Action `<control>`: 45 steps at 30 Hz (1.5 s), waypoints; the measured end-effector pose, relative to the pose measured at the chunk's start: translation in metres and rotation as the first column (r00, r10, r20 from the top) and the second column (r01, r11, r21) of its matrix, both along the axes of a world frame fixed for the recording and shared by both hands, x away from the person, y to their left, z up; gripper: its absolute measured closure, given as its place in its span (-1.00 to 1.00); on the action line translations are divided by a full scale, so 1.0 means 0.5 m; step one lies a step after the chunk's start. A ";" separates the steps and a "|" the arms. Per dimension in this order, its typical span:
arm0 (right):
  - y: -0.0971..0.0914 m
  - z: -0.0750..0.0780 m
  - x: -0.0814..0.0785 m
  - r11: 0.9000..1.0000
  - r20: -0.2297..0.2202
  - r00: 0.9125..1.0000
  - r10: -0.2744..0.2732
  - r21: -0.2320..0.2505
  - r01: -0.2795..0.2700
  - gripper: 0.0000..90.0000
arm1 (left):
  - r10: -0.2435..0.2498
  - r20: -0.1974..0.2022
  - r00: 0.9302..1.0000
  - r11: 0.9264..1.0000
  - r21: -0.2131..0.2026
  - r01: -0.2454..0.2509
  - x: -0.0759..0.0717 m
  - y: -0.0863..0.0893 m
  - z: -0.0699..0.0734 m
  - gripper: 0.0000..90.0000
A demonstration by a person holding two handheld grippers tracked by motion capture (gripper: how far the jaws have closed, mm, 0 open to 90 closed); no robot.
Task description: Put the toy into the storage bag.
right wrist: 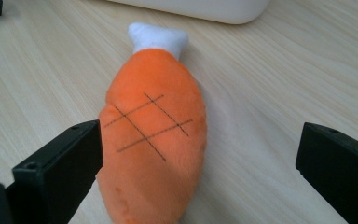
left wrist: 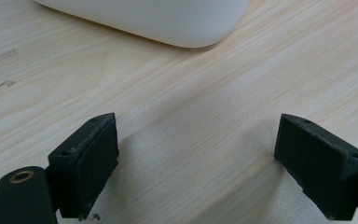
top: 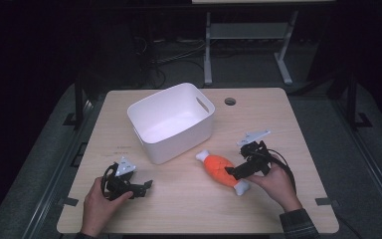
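While the right gripper (top: pixel 231 172) sits over the toy (top: pixel 223 171) in the high view, the step looks like a reach before grasping; the toy lies on the table (top: pixel 189 204) at about four o'clock from the bin (top: pixel 171 122), and the left gripper (top: pixel 146 186) rests at seven o'clock, apart from both. Along the left gripper (left wrist: pixel 196 158), jaws stand wide over bare wood, holding nothing, the bin (left wrist: pixel 168 21) at twelve o'clock. Along the right gripper (right wrist: pixel 200 158), jaws gape wide, the toy (right wrist: pixel 154 140) between them but nearer the left jaw. Next, I judge, centre and close.
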State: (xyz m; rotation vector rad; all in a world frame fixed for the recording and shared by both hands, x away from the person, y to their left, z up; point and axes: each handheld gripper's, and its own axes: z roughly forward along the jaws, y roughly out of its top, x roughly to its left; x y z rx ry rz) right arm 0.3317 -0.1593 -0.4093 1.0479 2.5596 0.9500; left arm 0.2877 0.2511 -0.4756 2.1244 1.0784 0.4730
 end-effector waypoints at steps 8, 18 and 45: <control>0.040 -0.002 0.012 0.999 -0.018 0.999 0.033 -0.018 -0.033 -0.99 | -0.001 0.000 1.000 1.000 0.001 0.001 0.000 0.000 0.000 -0.72; 0.076 -0.016 0.023 0.996 -0.034 0.997 0.066 -0.051 -0.067 -0.99 | -0.001 0.001 1.000 1.000 0.001 0.001 0.000 0.000 0.000 -0.72; 0.092 -0.087 0.034 0.995 -0.105 0.992 0.064 -0.067 -0.071 -0.99 | 0.000 -0.001 1.000 1.000 0.001 0.000 0.000 0.000 0.000 -0.72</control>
